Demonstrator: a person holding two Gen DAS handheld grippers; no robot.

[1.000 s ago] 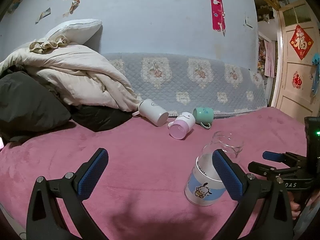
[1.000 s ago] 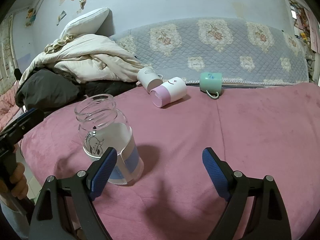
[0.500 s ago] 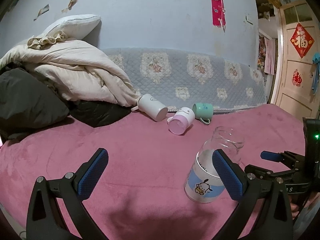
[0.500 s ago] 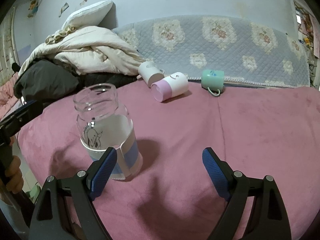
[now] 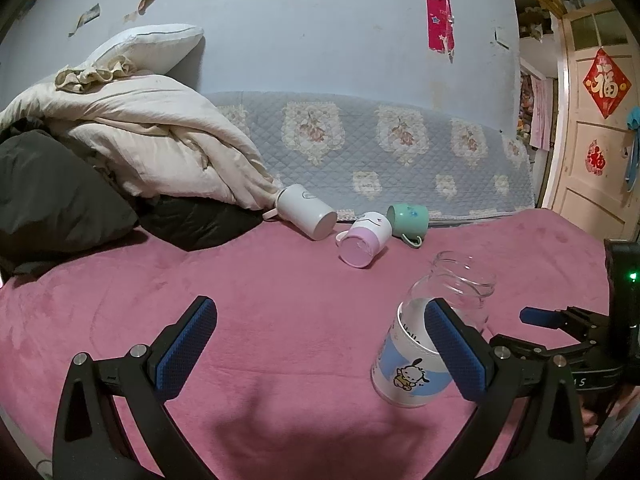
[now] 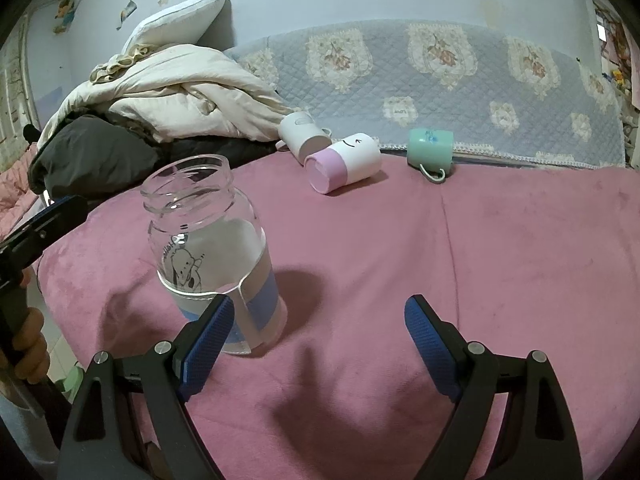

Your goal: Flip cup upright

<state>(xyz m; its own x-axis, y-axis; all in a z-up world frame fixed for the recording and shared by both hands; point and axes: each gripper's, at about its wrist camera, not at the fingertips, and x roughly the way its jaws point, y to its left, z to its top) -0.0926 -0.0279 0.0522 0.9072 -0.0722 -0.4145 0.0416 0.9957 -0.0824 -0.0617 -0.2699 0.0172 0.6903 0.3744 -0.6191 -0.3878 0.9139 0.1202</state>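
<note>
Glass cup [image 6: 212, 256] stands upright, mouth up, on the pink blanket [image 6: 500, 264], cartoon dog print on its white-blue sleeve, clear neck. It sits at 9 o'clock of my right gripper [image 6: 320, 344], just past the left pad, untouched. My right gripper's jaws are spread wide; my left gripper [image 5: 320, 344] likewise wide apart, the cup at its 3 o'clock. Three mugs lie tipped at 12 o'clock: white [image 6: 304, 136], pink [image 6: 340, 162], green [image 6: 430, 152]. Quilted cover [image 6: 440, 76], blue wall behind; bedding pile [image 6: 172, 92] at 10 o'clock.
</note>
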